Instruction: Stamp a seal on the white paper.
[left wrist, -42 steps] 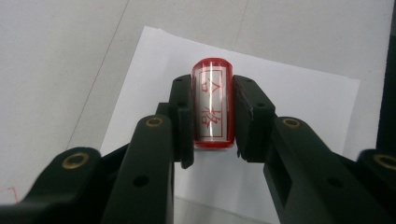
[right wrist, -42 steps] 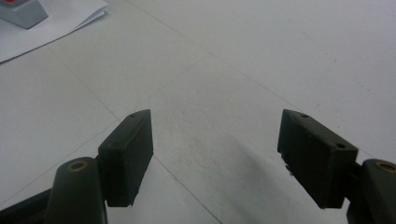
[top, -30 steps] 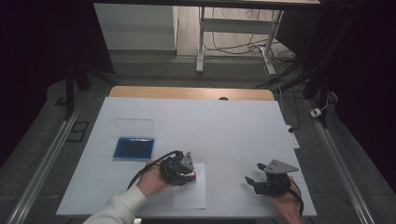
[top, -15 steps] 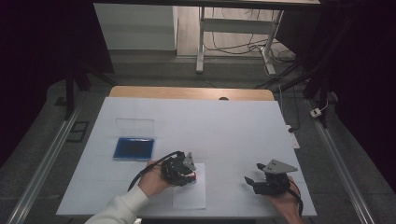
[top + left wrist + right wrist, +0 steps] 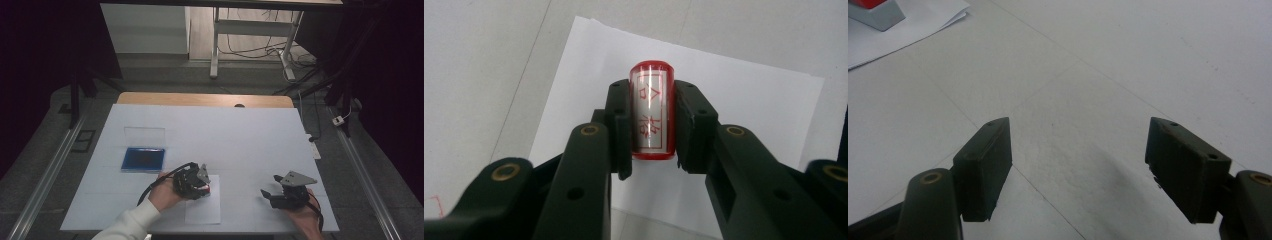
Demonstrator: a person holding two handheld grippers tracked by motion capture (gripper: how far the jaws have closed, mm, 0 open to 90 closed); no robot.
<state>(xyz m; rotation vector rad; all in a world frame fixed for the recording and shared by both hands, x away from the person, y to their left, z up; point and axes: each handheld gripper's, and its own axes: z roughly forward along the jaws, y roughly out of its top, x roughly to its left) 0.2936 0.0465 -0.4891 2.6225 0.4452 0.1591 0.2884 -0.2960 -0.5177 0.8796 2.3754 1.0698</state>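
White tabletop (image 5: 260, 135): left claw (image 5: 651, 122) grips red stamp (image 5: 652, 112) w/ lettering over paper (image 5: 744, 115); right claw (image 5: 1078, 165) open.

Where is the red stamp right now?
The stamp is clamped in the left claw, above the paper sheet at the table's near edge, right of the blue ink pad.

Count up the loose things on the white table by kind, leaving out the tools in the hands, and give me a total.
Red stamp: 1
White paper sheet: 1
Blue ink pad case: 1
Total: 3
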